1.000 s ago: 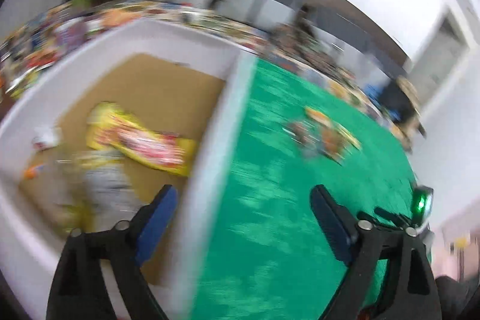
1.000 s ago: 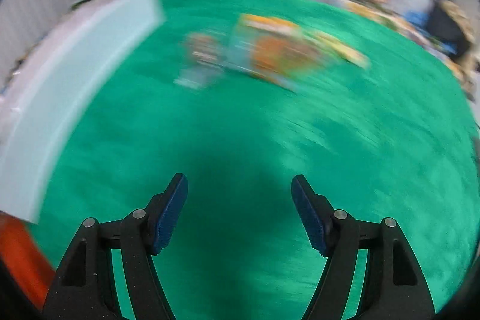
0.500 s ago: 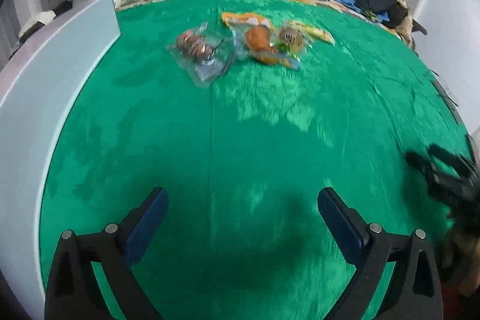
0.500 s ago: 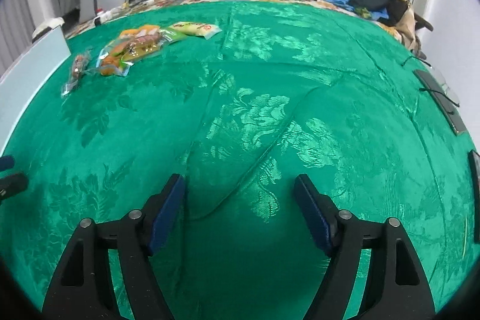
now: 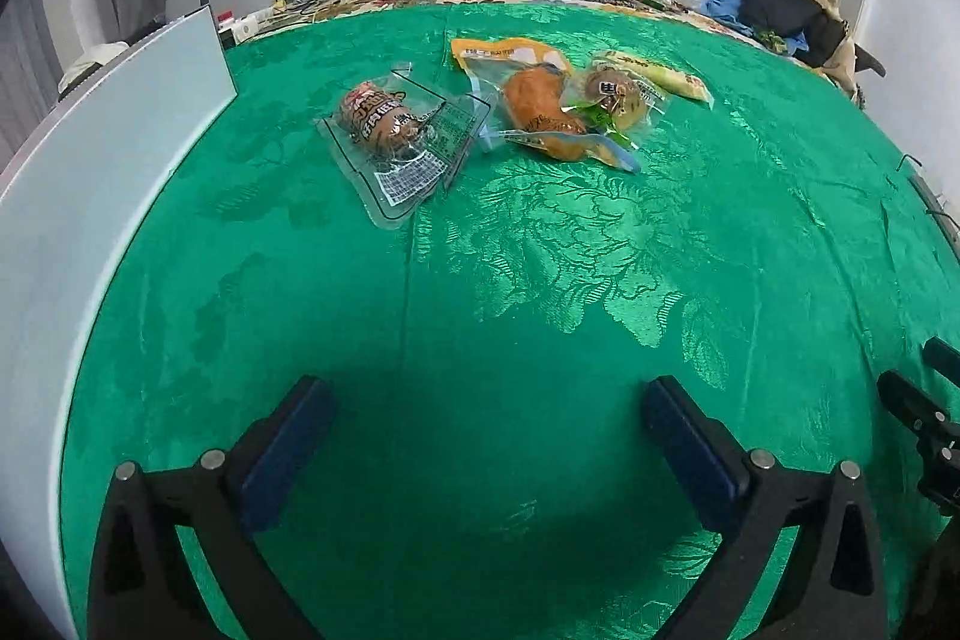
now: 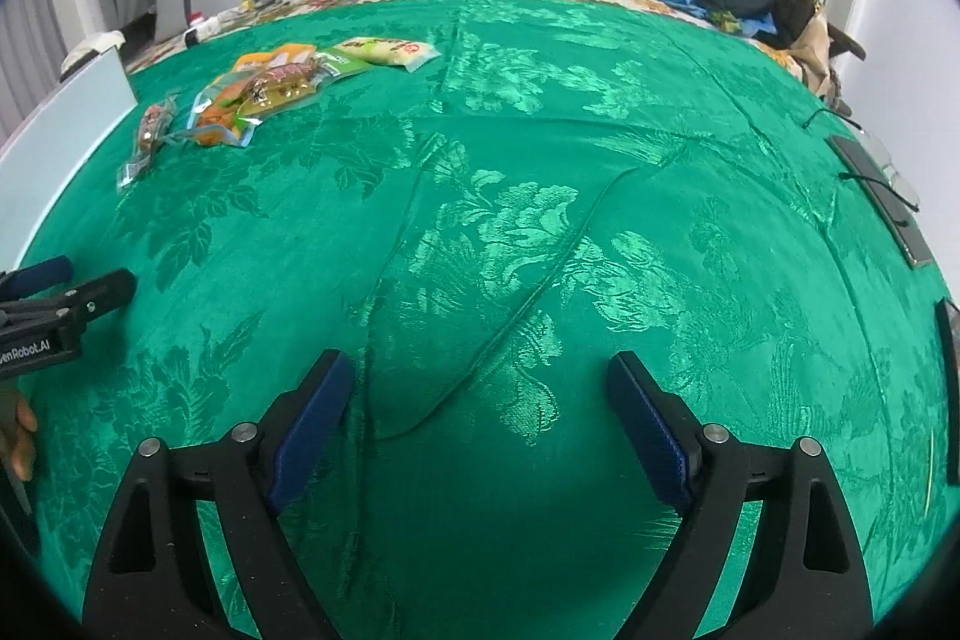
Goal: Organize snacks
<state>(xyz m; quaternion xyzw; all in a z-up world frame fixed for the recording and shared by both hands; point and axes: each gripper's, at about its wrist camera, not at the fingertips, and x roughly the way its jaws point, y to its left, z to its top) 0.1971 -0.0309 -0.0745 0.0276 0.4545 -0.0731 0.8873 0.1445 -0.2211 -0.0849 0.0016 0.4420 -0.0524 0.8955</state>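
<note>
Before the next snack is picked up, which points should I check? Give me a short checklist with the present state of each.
1. Left claw open and empty: ok.
2. Right claw open and empty: ok.
3. Clear packet with the brown snack lies free on the green cloth: ok.
4. Orange packet free of its neighbours: not ok, packets overlap.
5. White box wall beside the snacks: ok.
6. Room inside the box: cannot tell.

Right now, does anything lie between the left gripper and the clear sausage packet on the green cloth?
Nothing visible does. The left gripper is open, and only bare green cloth lies between it and the clear sausage packet. The other snack packets lie to the packet's right.
</note>
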